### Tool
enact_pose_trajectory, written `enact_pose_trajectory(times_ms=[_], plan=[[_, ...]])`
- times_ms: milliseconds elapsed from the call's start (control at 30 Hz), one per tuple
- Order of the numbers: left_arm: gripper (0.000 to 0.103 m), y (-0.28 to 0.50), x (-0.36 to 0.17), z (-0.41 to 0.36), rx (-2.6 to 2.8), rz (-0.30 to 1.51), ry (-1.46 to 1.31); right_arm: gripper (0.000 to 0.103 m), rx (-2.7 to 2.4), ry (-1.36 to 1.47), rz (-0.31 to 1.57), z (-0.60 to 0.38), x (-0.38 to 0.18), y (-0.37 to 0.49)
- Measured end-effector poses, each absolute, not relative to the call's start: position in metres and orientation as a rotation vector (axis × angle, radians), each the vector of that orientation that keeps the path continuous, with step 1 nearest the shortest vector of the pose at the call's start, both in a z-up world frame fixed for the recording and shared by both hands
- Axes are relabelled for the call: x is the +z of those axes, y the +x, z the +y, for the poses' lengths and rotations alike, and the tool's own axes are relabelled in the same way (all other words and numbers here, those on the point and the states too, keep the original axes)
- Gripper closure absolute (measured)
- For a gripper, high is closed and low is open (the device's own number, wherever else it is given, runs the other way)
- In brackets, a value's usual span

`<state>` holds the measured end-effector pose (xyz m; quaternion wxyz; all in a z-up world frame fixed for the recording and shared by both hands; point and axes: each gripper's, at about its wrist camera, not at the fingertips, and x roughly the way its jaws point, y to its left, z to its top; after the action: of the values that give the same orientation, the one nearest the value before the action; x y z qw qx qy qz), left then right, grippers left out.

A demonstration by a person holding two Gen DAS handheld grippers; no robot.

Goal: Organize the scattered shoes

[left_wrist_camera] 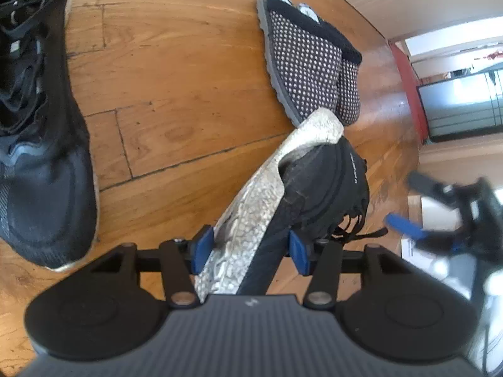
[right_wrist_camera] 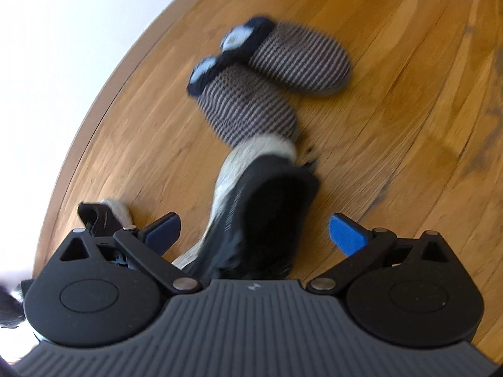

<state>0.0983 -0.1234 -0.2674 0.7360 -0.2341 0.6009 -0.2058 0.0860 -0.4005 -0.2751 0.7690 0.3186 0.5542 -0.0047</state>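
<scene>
My left gripper (left_wrist_camera: pixel 250 248) is shut on a black sneaker with a speckled white sole (left_wrist_camera: pixel 301 182), held on its side above the wood floor (left_wrist_camera: pixel 176 100). A second black sneaker (left_wrist_camera: pixel 41 144) lies at the left. A pair of dotted grey slippers (left_wrist_camera: pixel 308 59) lies beyond the held shoe. In the right wrist view my right gripper (right_wrist_camera: pixel 254 235) is open, its blue pads (right_wrist_camera: pixel 345 235) wide apart, with the same held sneaker (right_wrist_camera: pixel 264 207) between and beyond them, not touching. The slippers (right_wrist_camera: pixel 270 81) lie past it. The right gripper also shows blurred in the left wrist view (left_wrist_camera: pixel 405 223).
A white wall (left_wrist_camera: pixel 424 0) and baseboard run along the floor's far edge. A red post (left_wrist_camera: pixel 408 88) and a dark glass-fronted cabinet (left_wrist_camera: pixel 462 110) stand at the right. Another dark shoe heel (right_wrist_camera: pixel 103 216) lies at the left of the right wrist view.
</scene>
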Motion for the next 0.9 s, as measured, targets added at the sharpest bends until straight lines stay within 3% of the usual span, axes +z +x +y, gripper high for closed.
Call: enact_pose_trajectory(times_ms=[133,233,300,533,900], plan=[[0.065,0.105,-0.266,-0.113,-0.406,1.272,-0.465,0.000,-0.038,0.787,1.251,-0.398,-0.302,0.081],[0.059,0.107,-0.262,-0.106,-0.423,1.290,-0.472,0.000,-0.025,0.834,1.262,-0.391,-0.313,0.078],[0.040,0.106,-0.254,-0.106,-0.363,1.259,-0.389,0.000,0.003,0.848,1.251,-0.377,-0.314,0.081],[0.038,0.105,-0.244,-0.113,-0.292,1.215,-0.238,0.000,0.011,0.924,1.279,-0.348,-0.333,0.099],[0.035,0.104,-0.199,-0.116,-0.142,1.097,-0.010,0.000,-0.145,0.805,1.287,-0.322,-0.331,0.147]])
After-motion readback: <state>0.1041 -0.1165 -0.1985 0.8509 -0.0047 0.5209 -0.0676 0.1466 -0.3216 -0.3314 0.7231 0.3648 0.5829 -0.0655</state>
